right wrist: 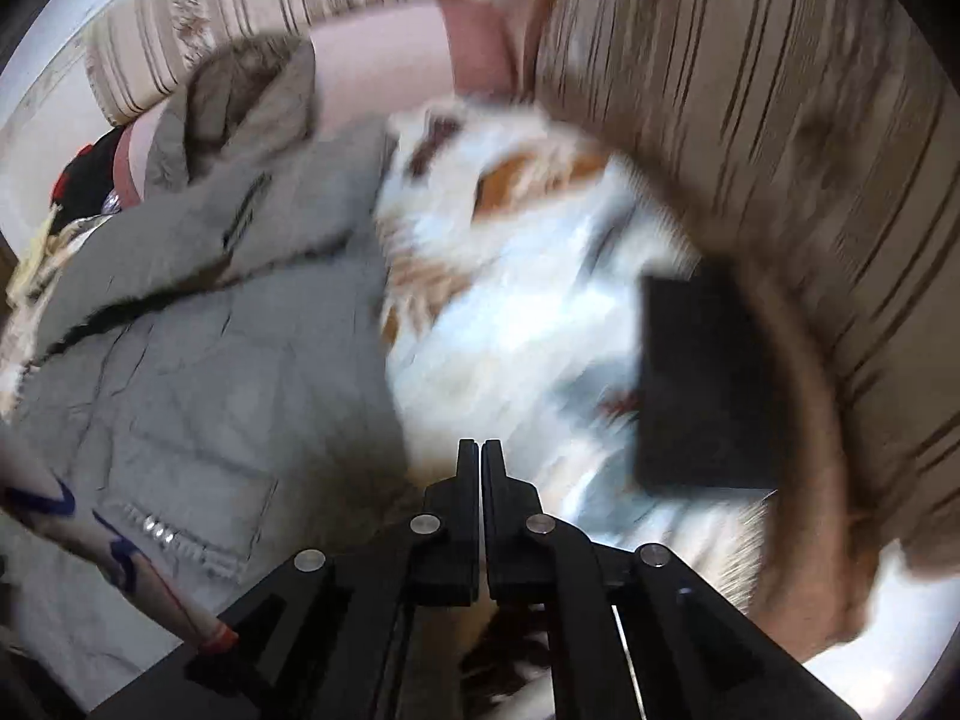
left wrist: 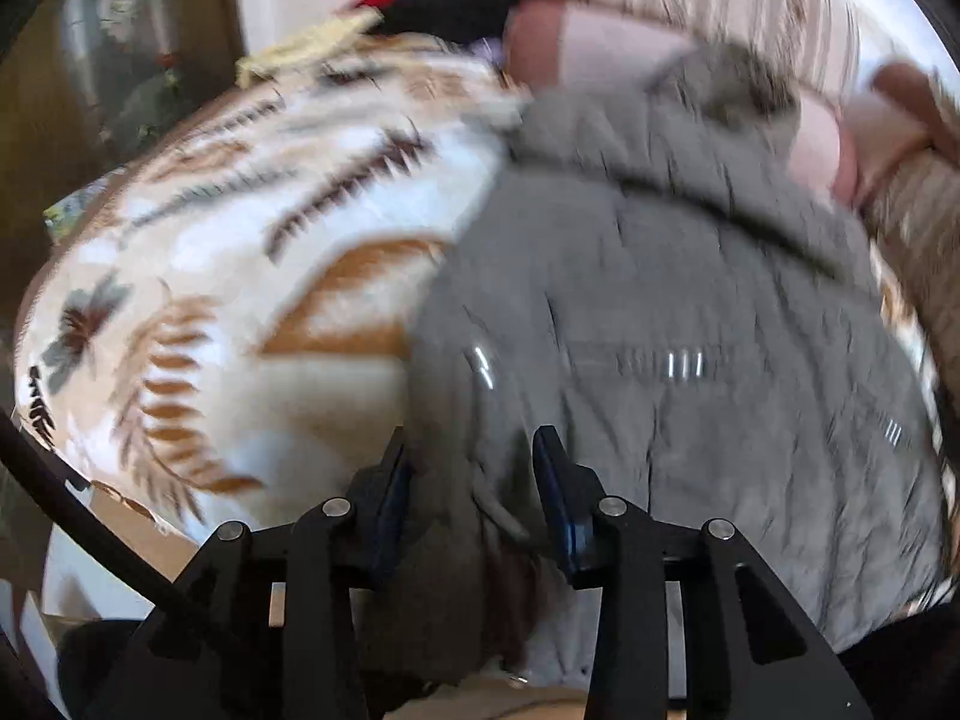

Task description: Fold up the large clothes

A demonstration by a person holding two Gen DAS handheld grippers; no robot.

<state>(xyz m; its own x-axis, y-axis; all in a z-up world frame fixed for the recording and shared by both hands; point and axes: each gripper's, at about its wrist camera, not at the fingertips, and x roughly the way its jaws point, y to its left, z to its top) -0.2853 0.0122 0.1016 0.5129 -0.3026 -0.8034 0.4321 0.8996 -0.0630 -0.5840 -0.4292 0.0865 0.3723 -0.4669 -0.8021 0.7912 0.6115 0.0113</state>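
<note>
A large grey padded jacket [left wrist: 690, 324] with a fur-trimmed hood lies spread on a bed. It also shows in the right wrist view [right wrist: 198, 336]. My left gripper [left wrist: 471, 450] is open, its jaws apart over the jacket's near edge, with grey fabric lying between them. My right gripper [right wrist: 480, 456] is shut with nothing between its jaws, just right of the jacket's edge over the blanket. Both views are blurred by motion.
A white blanket [left wrist: 252, 276] with brown leaf print covers the bed. A pink pillow [right wrist: 384, 66] and striped cushions [right wrist: 780, 150] lie behind and to the right. A black flat object [right wrist: 702, 384] lies on the blanket. Dark and red clothes [left wrist: 444, 6] are piled at the back.
</note>
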